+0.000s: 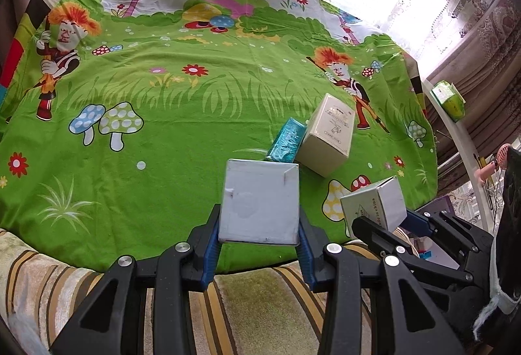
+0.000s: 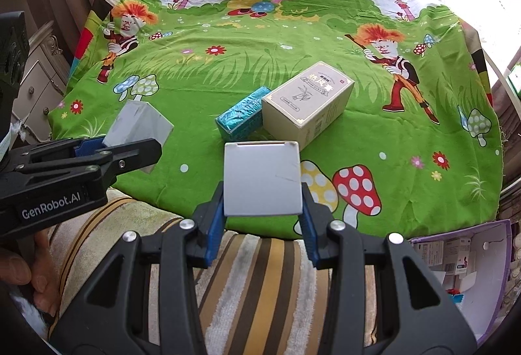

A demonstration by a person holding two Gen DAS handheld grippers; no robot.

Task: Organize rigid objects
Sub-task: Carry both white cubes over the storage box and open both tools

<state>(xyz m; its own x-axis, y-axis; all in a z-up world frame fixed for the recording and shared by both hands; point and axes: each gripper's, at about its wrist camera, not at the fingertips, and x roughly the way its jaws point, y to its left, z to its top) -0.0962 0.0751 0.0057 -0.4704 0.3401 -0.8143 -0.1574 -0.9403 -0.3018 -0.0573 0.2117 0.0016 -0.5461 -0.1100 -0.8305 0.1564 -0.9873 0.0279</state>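
Note:
My left gripper is shut on a white box and holds it above the near edge of the green cartoon cloth. My right gripper is shut on a second white box, also over the near edge. On the cloth lie a cream box and a blue foil box touching side by side; both also show in the left wrist view, the cream box and the blue box. The right gripper with its box shows in the left wrist view; the left gripper's box shows in the right wrist view.
A striped cushion lies below both grippers. An open purple-edged box with small cartons sits at the lower right. A white cabinet stands at the left. Curtains and a window lie behind the table. A green packet lies on a shelf at the right.

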